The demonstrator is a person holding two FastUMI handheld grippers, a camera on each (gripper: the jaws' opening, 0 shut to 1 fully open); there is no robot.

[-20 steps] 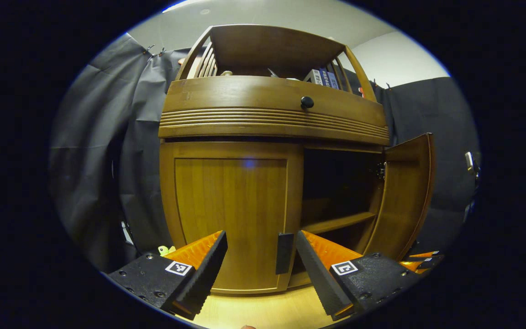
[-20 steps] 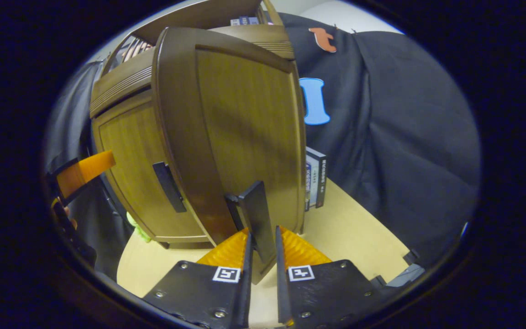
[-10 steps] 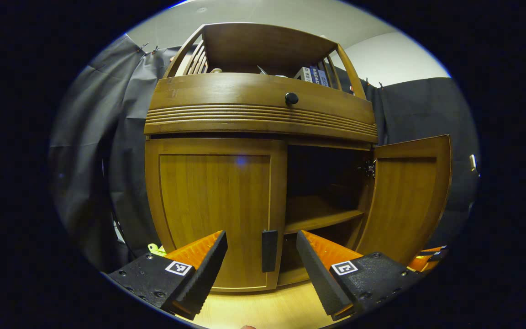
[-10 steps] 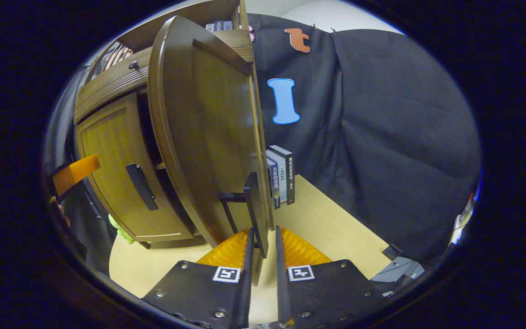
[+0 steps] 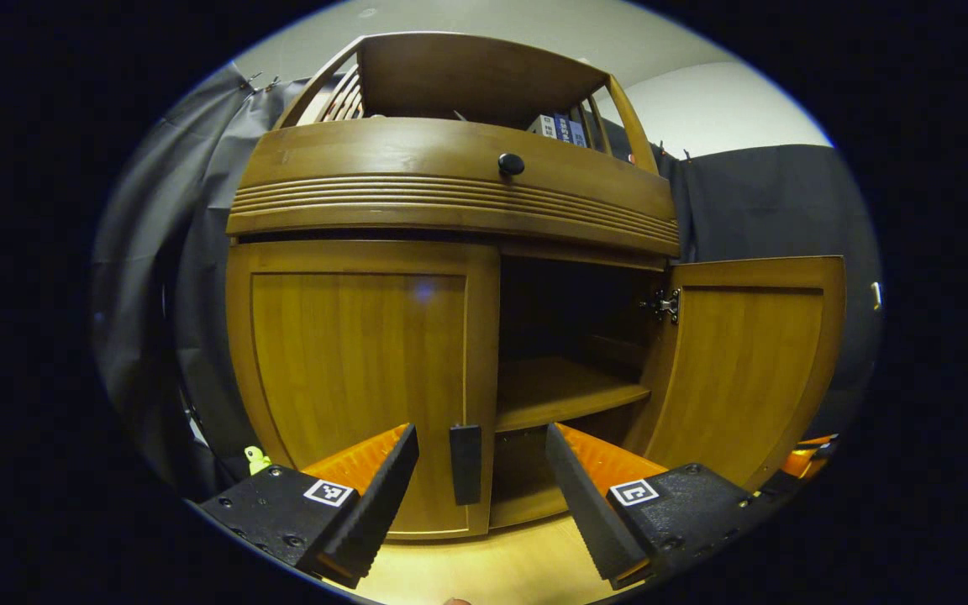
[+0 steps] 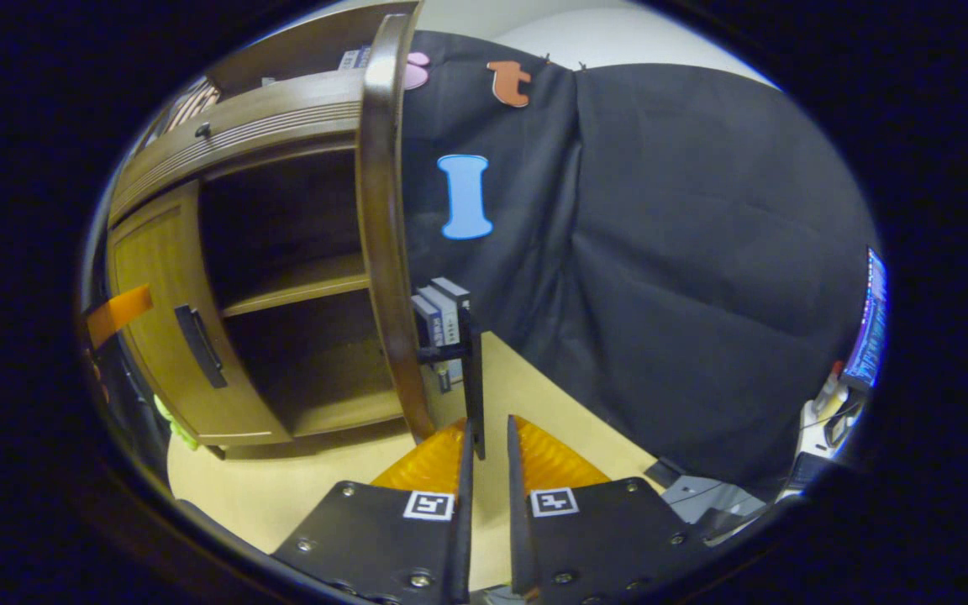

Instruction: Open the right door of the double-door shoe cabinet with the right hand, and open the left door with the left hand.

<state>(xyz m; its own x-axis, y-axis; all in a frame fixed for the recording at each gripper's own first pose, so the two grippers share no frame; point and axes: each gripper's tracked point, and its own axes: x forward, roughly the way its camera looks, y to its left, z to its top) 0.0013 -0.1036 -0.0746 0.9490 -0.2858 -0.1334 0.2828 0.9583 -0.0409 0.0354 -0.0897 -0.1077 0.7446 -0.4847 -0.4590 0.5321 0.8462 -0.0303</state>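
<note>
The wooden shoe cabinet (image 5: 450, 193) stands on a light table. Its left door (image 5: 358, 370) is closed, with a dark vertical handle (image 5: 465, 464) at its right edge. My left gripper (image 5: 480, 437) is open a little in front of that handle, the handle lying between its fingers without touching them. The right door (image 5: 744, 370) is swung wide open, and I see it edge-on (image 6: 383, 252) in the right gripper view. My right gripper (image 6: 488, 428) is shut on the right door's handle (image 6: 474, 378). Inside, a shelf (image 5: 564, 391) is bare.
Books (image 6: 442, 311) stand upright on the table (image 6: 299, 487) beside the cabinet, behind the open door. More books (image 5: 564, 128) sit on the top rack above a drawer knob (image 5: 511, 164). A small yellow-green object (image 5: 257, 458) lies at the cabinet's left foot. A screen (image 6: 866, 328) glows at far right.
The right gripper has swung the right door much farther open, exposing the inside. The left gripper has shifted right, so the left door's handle now sits between its fingers.
</note>
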